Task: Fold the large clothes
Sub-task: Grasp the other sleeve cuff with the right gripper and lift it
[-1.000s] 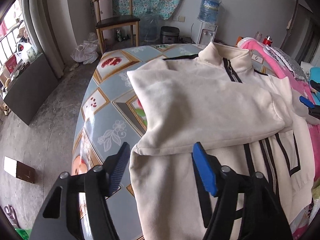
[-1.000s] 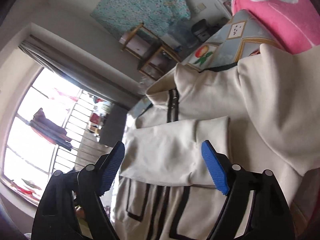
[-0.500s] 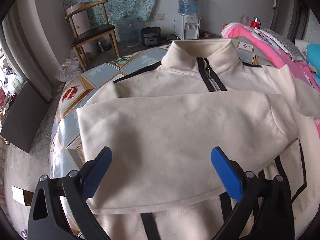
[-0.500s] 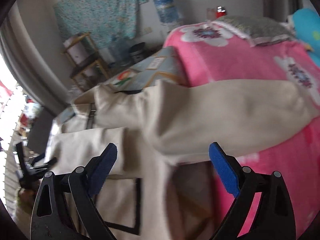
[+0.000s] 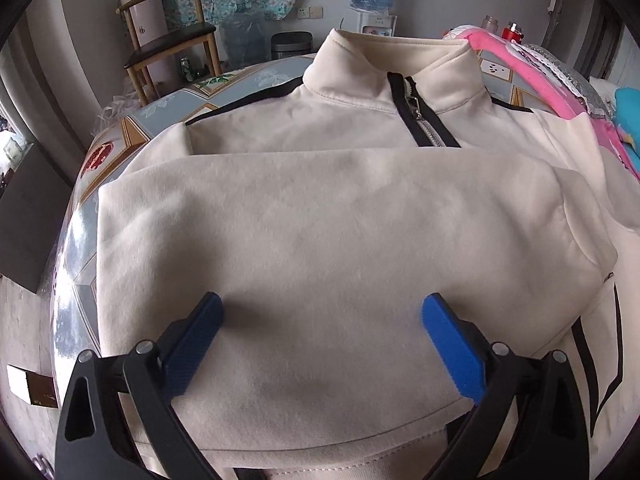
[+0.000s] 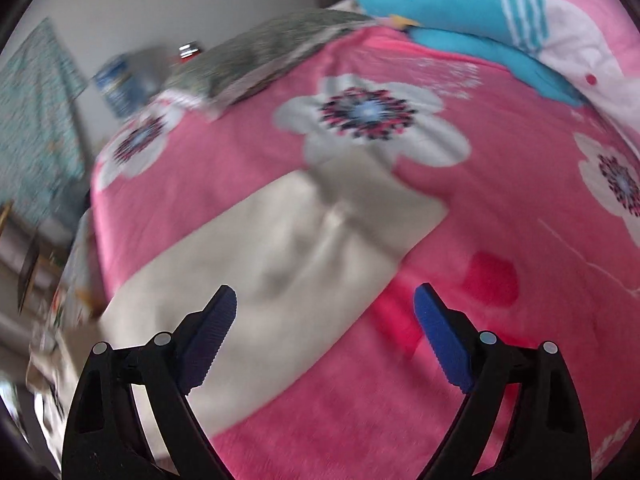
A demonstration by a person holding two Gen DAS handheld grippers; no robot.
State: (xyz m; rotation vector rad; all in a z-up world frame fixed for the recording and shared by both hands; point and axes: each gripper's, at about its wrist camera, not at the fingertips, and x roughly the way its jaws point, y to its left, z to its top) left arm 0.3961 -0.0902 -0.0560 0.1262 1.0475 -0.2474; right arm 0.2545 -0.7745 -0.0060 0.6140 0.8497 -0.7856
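A cream zip-up jacket with black trim lies front up on the patterned table. Its left sleeve is folded flat across the chest. My left gripper hovers open just above that folded sleeve, empty. The jacket's other sleeve stretches out over the pink flowered blanket in the right wrist view. My right gripper is open and empty above that sleeve, near its cuff end. The right view is motion-blurred.
A wooden chair, a water dispenser and a bin stand beyond the table's far edge. A grey cushion and blue toy lie on the blanket. A small box lies on the floor at left.
Both grippers swung right. The left now faces the collar square on, lower over the folded sleeve. The right turned from the jacket body to the outstretched sleeve on the pink blanket.
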